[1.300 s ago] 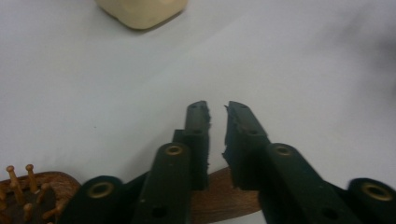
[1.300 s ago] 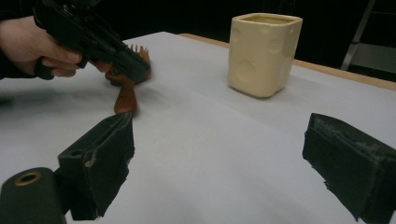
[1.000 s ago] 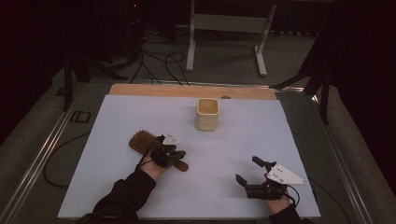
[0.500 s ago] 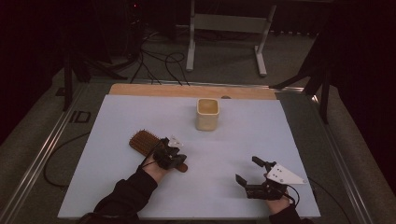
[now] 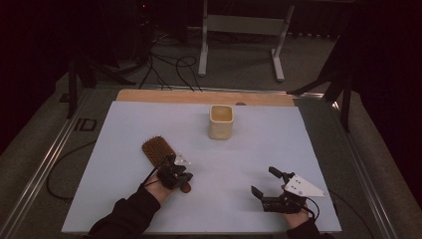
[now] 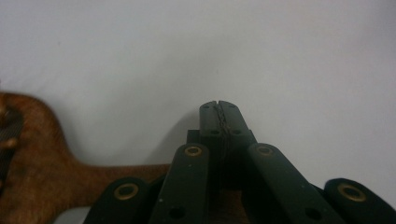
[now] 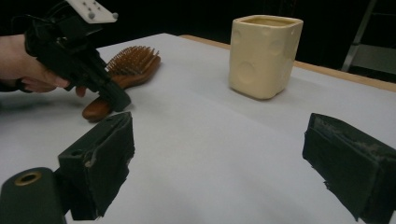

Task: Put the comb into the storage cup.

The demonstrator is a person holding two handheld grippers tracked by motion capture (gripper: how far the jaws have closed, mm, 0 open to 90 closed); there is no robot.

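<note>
We held the left gripper [image 5: 175,175] low over the handle of the wooden hairbrush [image 5: 158,151], which lay on the white table [image 5: 124,134] left of centre, bristles up, its head pointing away from us and its handle end toward the near edge. In the left gripper view the fingers [image 6: 218,122] met tip to tip above the handle, with nothing between them. Our right gripper [image 5: 266,186] waited well apart, near the table's front edge, its fingers [image 7: 100,161] spread wide on nothing. A cream cup [image 5: 221,121] stood upright toward the far edge, with bare white surface between it, the hairbrush and both grippers.
</note>
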